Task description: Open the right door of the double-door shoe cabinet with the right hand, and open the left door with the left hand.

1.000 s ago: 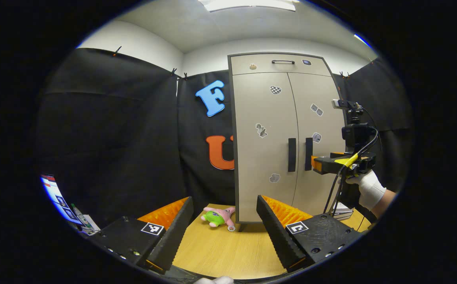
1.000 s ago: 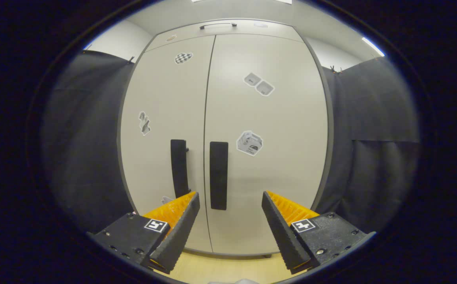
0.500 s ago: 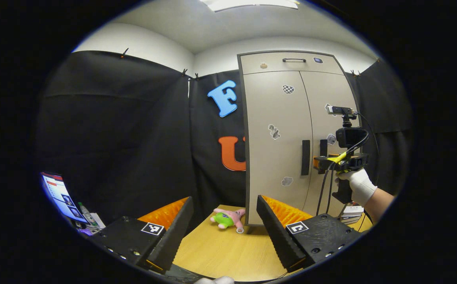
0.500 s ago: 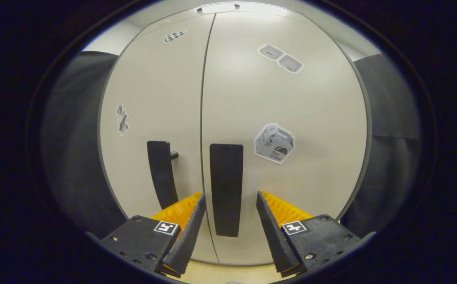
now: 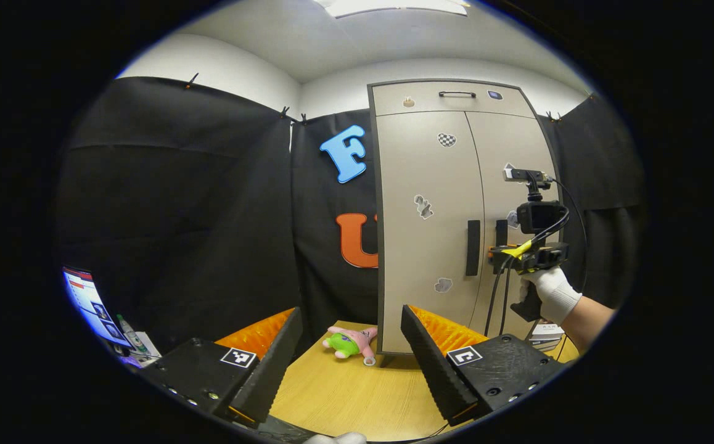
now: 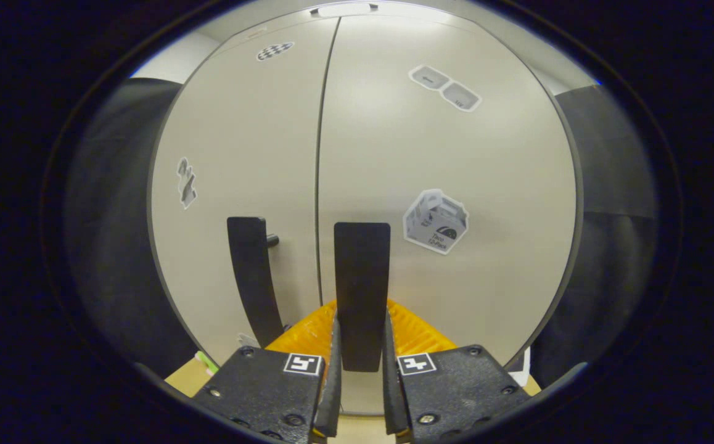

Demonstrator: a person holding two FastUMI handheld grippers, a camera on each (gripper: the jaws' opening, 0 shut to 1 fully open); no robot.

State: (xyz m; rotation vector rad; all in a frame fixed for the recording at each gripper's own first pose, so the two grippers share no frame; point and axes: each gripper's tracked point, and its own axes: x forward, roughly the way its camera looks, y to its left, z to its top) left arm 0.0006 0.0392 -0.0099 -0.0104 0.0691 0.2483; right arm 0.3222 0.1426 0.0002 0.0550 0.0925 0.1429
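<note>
Left gripper view, left to right: a lit screen (image 5: 89, 305) at the far edge, then the left gripper (image 5: 351, 361) with fingers spread wide, nothing between them; black ribbed finger faces, orange backing. It hangs above a light wood-grain table (image 5: 344, 394). A pink-and-green plush toy (image 5: 349, 341) lies on the table just beside the shoe cabinet (image 5: 431, 185), which stands upright past the table edge: matte beige panels, dark frame, both doors flush, stickers on them. Left door handle (image 5: 473, 247) is a flat black vertical bar, untouched. Further right, a white-gloved hand (image 5: 551, 295) holds the right gripper (image 5: 497, 253) at the right door.

Right gripper view: left handle (image 6: 249, 277) stands free. Right gripper (image 6: 360, 364) is clamped on the right door handle (image 6: 362, 290), a flat black bar, both serrated fingers pressing its lower end. Right door (image 6: 443, 203) is smooth and closed.
</note>
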